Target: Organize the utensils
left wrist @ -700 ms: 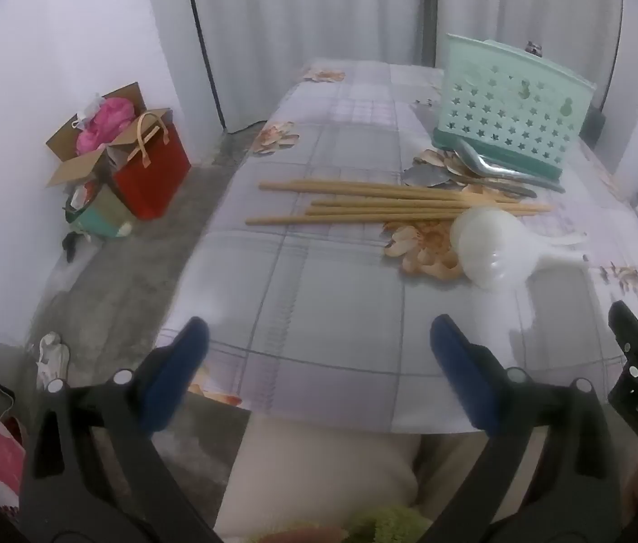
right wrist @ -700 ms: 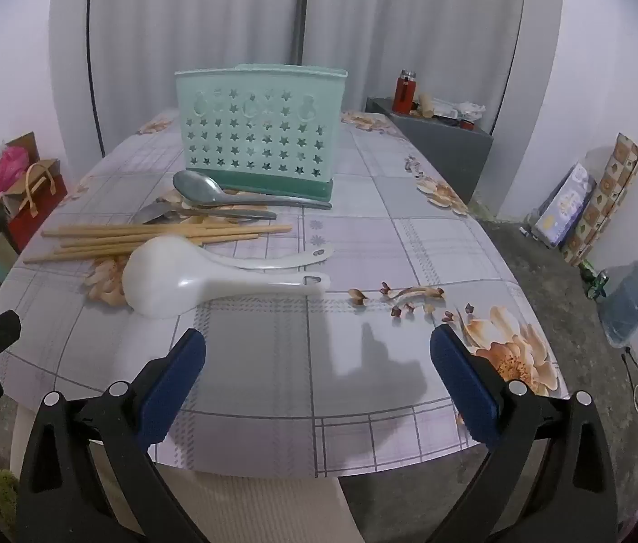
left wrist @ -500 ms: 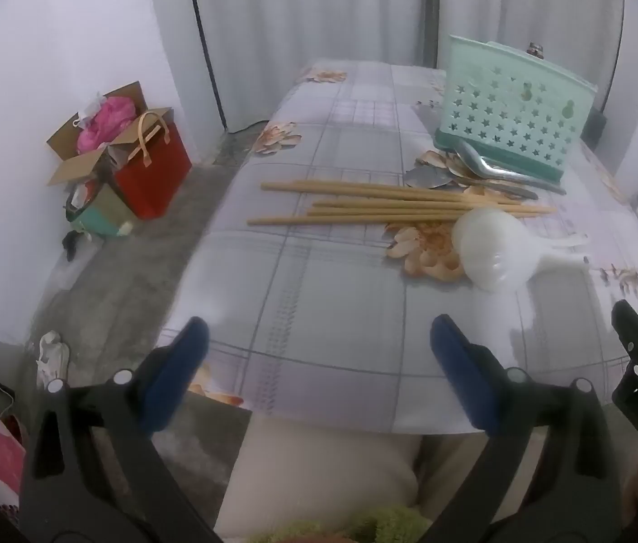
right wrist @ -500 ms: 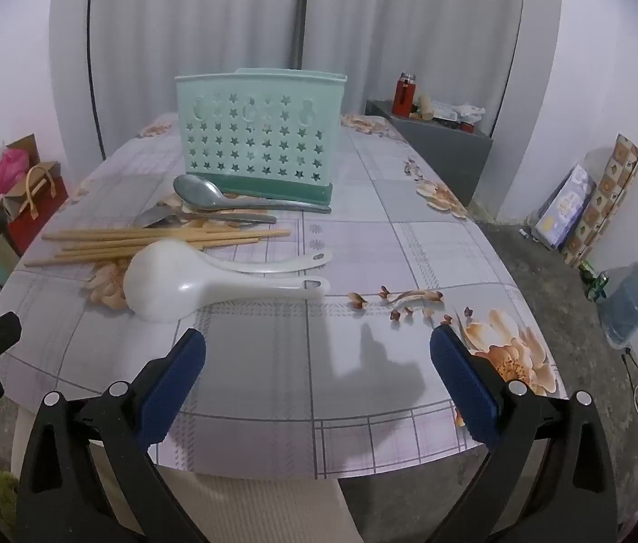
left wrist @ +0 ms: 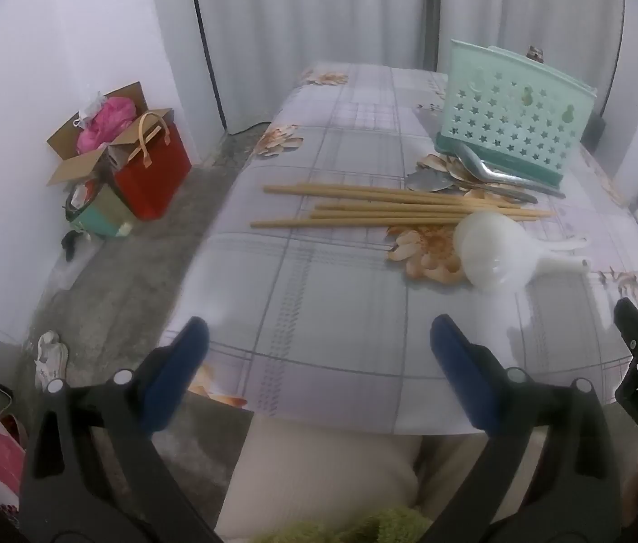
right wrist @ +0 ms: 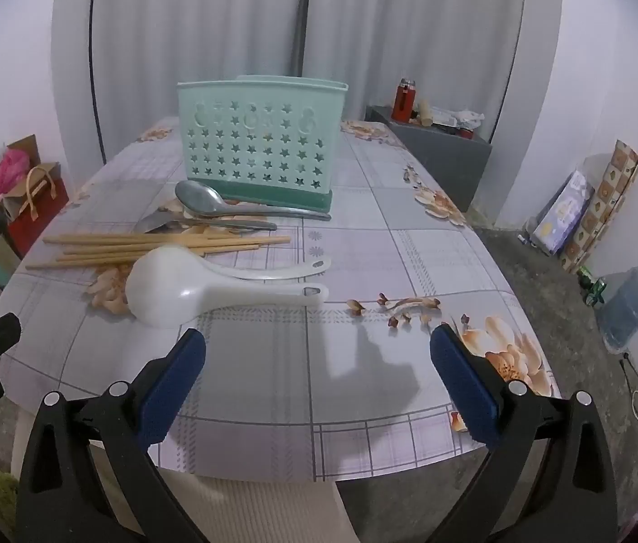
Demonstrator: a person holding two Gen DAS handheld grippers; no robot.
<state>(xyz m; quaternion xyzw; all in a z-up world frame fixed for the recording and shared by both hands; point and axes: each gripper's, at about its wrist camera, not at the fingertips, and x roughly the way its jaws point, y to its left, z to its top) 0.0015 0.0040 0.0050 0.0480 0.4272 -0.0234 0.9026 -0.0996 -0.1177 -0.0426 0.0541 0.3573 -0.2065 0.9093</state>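
Observation:
A mint green utensil basket (right wrist: 262, 141) with star holes stands upright at the table's middle; it also shows in the left wrist view (left wrist: 511, 111). In front of it lie metal spoons (right wrist: 228, 203), several wooden chopsticks (right wrist: 156, 244) and white plastic rice paddles (right wrist: 210, 289). The left wrist view shows the chopsticks (left wrist: 377, 206), a white paddle (left wrist: 499, 251) and the spoons (left wrist: 481, 172). My left gripper (left wrist: 319, 353) is open and empty over the table's near left edge. My right gripper (right wrist: 319, 357) is open and empty above the near edge, short of the paddles.
The table (right wrist: 409, 244) has a floral checked cloth. On the floor to the left stand a red bag (left wrist: 151, 167) and a cardboard box (left wrist: 92, 135). A grey cabinet (right wrist: 436, 149) is at back right, a water jug (right wrist: 630, 307) on the right floor.
Both grippers have moved slightly forward toward the utensils, which look a little closer. Nothing on the table has moved.

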